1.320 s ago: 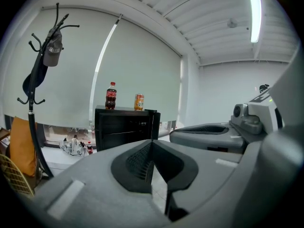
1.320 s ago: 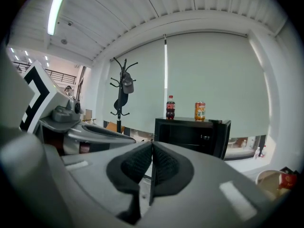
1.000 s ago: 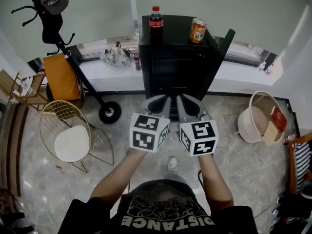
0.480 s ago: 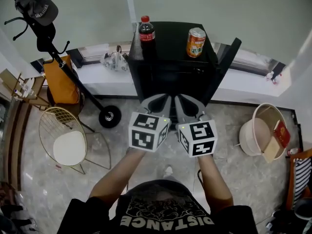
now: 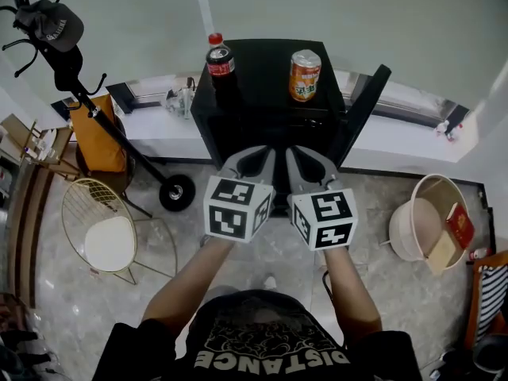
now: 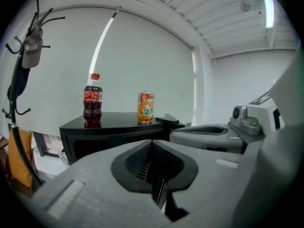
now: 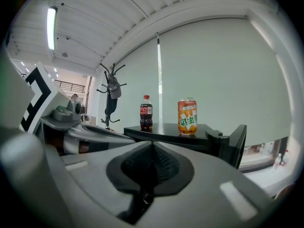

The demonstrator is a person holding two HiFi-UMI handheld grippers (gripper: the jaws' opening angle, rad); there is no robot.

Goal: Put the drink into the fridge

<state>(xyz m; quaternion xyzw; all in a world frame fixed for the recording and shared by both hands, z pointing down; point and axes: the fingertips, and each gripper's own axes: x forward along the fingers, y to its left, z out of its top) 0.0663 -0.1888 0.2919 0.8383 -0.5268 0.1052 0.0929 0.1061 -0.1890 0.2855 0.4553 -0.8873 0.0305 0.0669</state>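
**Both drinks sitting on top of the fridge**

The cola bottle and the orange can both stand upright on top of the black fridge, bottle on the left, can on the right, well apart. The fridge door is ajar on the right side. The left gripper and right gripper hang side by side in front, each with jaws pressed together on nothing. A coat rack stands off to the left.

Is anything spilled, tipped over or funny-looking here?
Nothing is spilled or tipped over. The cola bottle and the orange can both stand upright on top of the black fridge. The one odd thing is the fridge door, which is swung open on the right side.
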